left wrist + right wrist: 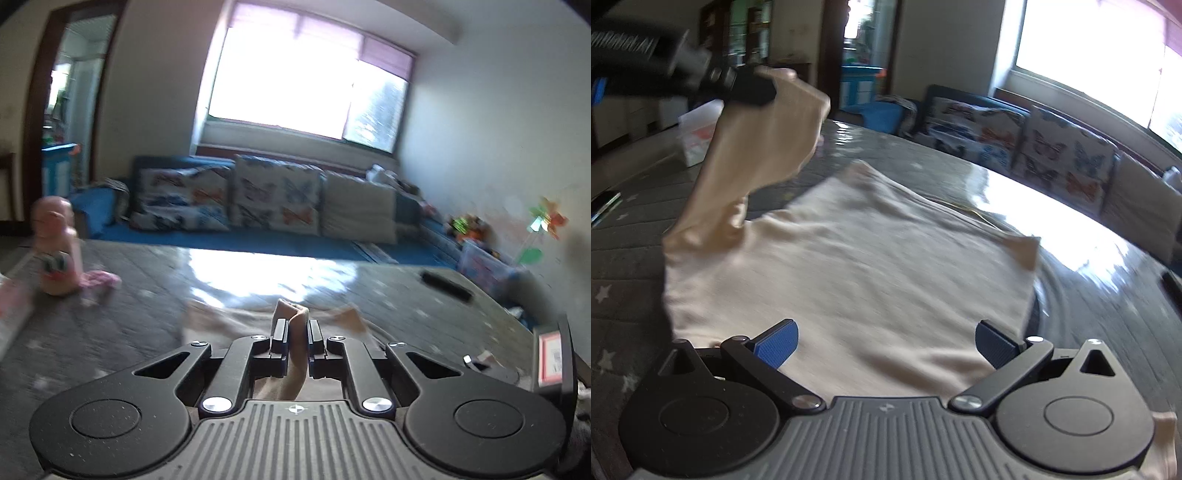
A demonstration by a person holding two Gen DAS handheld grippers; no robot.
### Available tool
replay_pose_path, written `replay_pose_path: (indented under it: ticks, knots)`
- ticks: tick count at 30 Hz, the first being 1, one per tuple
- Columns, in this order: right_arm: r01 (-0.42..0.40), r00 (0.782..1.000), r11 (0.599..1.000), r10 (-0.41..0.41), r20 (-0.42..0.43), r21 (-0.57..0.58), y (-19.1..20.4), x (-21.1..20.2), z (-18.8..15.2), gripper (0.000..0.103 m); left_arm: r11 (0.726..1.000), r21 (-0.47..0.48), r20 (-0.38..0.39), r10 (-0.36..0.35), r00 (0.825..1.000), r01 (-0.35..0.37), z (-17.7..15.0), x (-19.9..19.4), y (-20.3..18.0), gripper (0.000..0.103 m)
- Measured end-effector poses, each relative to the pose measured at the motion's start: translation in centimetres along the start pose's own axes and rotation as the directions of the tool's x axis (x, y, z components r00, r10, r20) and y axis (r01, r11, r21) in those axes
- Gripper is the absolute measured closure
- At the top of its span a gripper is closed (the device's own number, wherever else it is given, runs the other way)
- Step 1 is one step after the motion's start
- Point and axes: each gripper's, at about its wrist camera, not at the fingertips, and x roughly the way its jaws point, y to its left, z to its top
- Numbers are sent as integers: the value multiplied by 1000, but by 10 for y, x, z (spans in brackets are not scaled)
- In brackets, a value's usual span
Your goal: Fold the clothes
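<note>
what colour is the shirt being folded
Pale peach-beige, plain with no print. The shirt shows best in the right wrist view.

Matt cloth shirt (849,266) (soft) on glossy table (1089,295).

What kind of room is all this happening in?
Most likely a home living room. A sofa with butterfly cushions sits under a big window, children's toys lie along the wall, and a beige shirt lies on the table.

Grey star-print table (620,266), beige shirt (849,266) spread on it, doll (55,251), remote (447,284)
</note>
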Motion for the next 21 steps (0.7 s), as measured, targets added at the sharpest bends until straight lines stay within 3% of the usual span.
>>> replay_pose_path:
  ticks: [5, 8, 11, 13, 17, 21]
  knots:
    - [22, 1000, 999, -22, -10, 43, -14, -6, -13, 0, 998, 31, -75, -60, 995, 63, -16, 23, -23, 88]
    - [30, 999, 998, -29, -17, 60, -19, -8, -18, 0, 994, 59, -105, -86, 991, 92, -24, 25, -31, 66]
    - [35, 999, 996, -34, -16, 76, -23, -10, -20, 0, 992, 79, -101, -89, 991, 97, -29, 18, -30, 64]
    - [35, 999, 995, -34, -6, 89, -26, -14, -19, 0, 996, 65, -97, -55, 994, 62, -29, 14, -15, 64]
    - [20, 1000, 992, -22, 14, 123, -27, -18, -14, 1, 997, 41, -114, 77, 990, -73, -36, 12, 27, 64]
    - [-12, 1000, 988, 11, 8, 153, -25, -13, -12, 12, 985, 18, -146, 171, 974, -171, -50, 1, 63, 64]
